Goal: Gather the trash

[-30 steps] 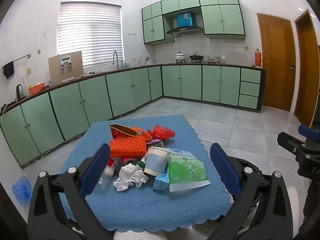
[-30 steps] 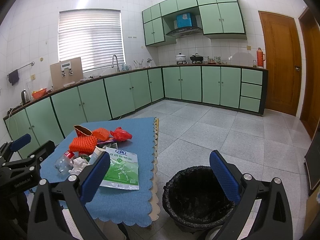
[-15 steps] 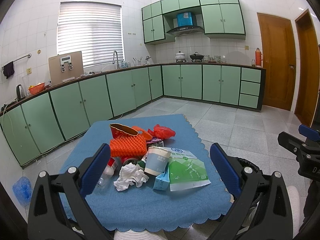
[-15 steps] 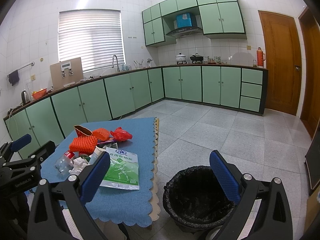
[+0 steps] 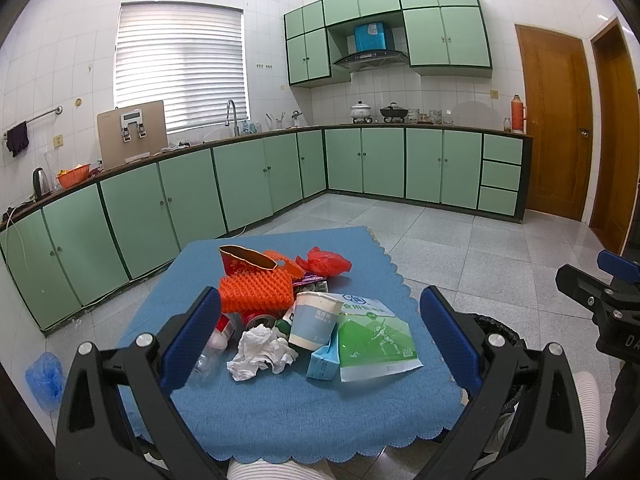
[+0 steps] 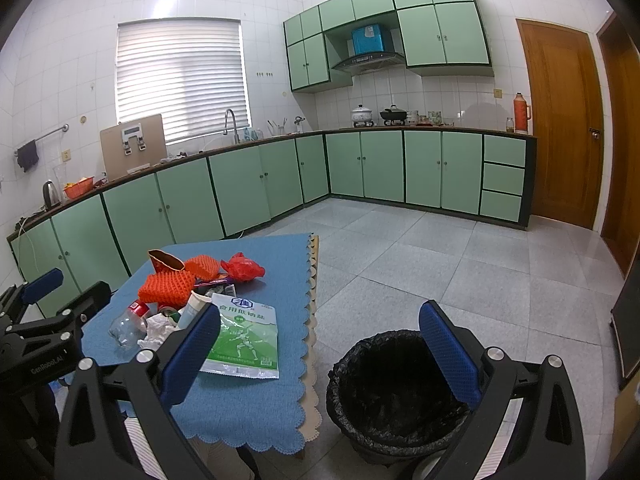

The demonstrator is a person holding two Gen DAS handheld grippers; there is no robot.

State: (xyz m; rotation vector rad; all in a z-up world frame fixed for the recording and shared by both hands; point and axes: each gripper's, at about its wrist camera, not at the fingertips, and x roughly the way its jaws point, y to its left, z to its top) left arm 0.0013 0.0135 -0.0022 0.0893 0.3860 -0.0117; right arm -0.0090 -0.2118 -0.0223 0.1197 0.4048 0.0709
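Trash (image 5: 288, 316) heaped on tablecloth (image 5: 320, 412); both tools (left (image 5: 320, 334), right (image 6: 320, 338)) spread, empty.

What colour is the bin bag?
Black; the bin bag shows best in the right wrist view.

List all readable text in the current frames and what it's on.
"食用低钠盐" on the green and white bag.
"GenRoboAI", roughly, on the left gripper body, seen from the right wrist; letters small, not certain.
"DA", cut off by the frame edge, on the right gripper body, seen from the left wrist.
Paper cup: print too small to read.
Blue carton, red-capped bottle, bag's small print: unreadable.
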